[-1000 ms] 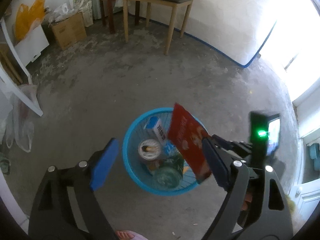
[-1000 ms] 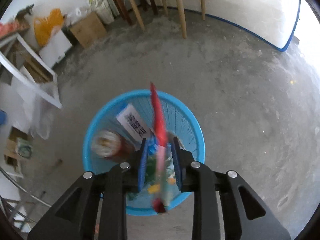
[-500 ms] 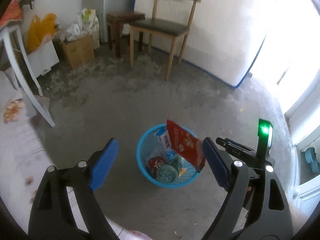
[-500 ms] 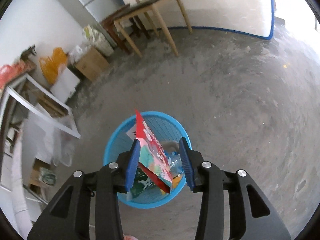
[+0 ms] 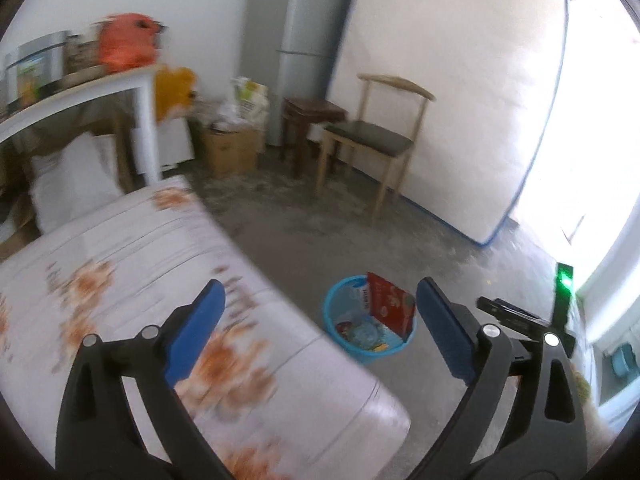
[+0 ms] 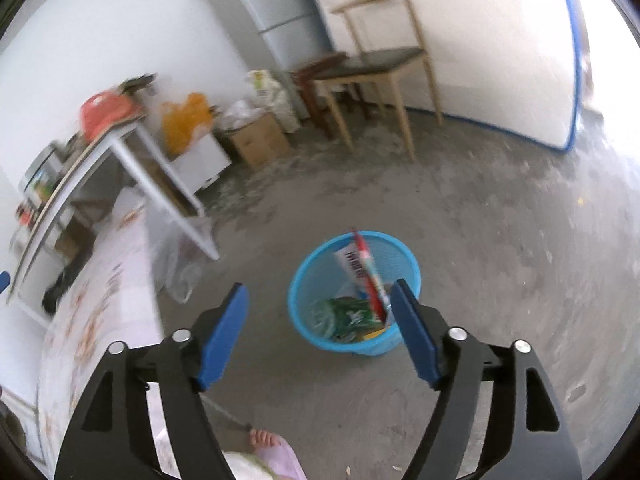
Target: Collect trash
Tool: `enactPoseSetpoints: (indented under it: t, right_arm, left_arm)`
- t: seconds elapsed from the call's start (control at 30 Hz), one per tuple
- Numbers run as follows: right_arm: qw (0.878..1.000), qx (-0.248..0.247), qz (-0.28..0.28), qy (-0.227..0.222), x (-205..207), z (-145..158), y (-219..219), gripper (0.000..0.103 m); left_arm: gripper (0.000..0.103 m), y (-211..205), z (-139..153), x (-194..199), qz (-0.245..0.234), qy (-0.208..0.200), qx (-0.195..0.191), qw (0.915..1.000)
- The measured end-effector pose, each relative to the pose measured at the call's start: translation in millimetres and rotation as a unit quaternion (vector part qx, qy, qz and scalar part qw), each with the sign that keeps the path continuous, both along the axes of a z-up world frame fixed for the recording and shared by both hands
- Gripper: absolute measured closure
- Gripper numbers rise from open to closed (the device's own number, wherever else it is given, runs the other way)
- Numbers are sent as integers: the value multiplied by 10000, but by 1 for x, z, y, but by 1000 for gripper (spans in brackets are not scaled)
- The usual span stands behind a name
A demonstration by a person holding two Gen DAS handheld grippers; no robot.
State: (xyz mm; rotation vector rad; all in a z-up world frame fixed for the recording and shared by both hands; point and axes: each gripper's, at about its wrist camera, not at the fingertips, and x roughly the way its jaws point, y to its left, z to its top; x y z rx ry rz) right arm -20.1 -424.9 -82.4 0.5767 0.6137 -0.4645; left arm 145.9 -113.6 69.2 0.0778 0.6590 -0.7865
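Left gripper [image 5: 320,320]: jaws spread wide, nothing between the 2 blue pads; it hangs above the edge of the flowered cloth and looks down toward the basket.
Right gripper [image 6: 320,324]: jaws spread wide, nothing held; it hovers above the floor with the basket showing in the gap between its fingers.
Blue basket [image 6: 298,300]: a blue mesh waste basket standing upright on the concrete floor [image 6: 500,272], just beside the corner of the cloth-covered surface.
Red packet [image 6: 370,272]: a flat red snack wrapper inside the basket, standing on edge and leaning against the far-right side, its top poking above the rim. From the left camera its red printed face [image 5: 390,300] shows.
White carton [image 6: 352,266]: a small white box with dark lettering, propped in the basket right behind the red packet.
Green wrapper [image 6: 344,316]: crumpled green packaging lying at the bottom of the basket, near side.
Other trash in basket: a clear bottle-like item and bits of yellow at the bottom; too blurred to name.
Flowered cloth [image 5: 120,280]: pale cover with orange flower print over a large low surface, left of the basket; blurred.
Chair [image 5: 376,144]: wooden frame, dark seat, by the white mattress [image 5: 460,100] leaning on the wall.
Fridge [image 5: 304,40]: tall, grey, in the corner.
Cardboard box [image 5: 234,152]: on the floor near the fridge.
White table [image 6: 132,168]: cluttered top, left of the room.
Bare foot [image 6: 264,438]: the person's toes at the bottom edge of the right camera view.
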Motion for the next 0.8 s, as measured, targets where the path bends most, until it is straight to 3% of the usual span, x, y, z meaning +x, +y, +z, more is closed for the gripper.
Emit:
enactPoseSetpoints:
  t: [0.23, 0.43, 0.67, 0.8]
  right_arm:
    - [9893, -1202, 815, 127, 1, 59, 93, 12]
    - [9684, -2065, 1395, -8, 1, 94, 172, 7]
    - [9517, -2171, 2162, 190, 3, 99, 228, 6]
    - [9520, -2049, 2268, 175, 1, 101, 241, 6]
  left_arm:
    - [8, 81, 4, -56, 1109, -173, -159, 9936]
    - [8, 104, -1, -93, 1795, -194, -378, 9828]
    - [8, 104, -11, -112, 2152, -137, -293, 9760]
    - [8, 101, -18, -118, 2311, -115, -189, 9727]
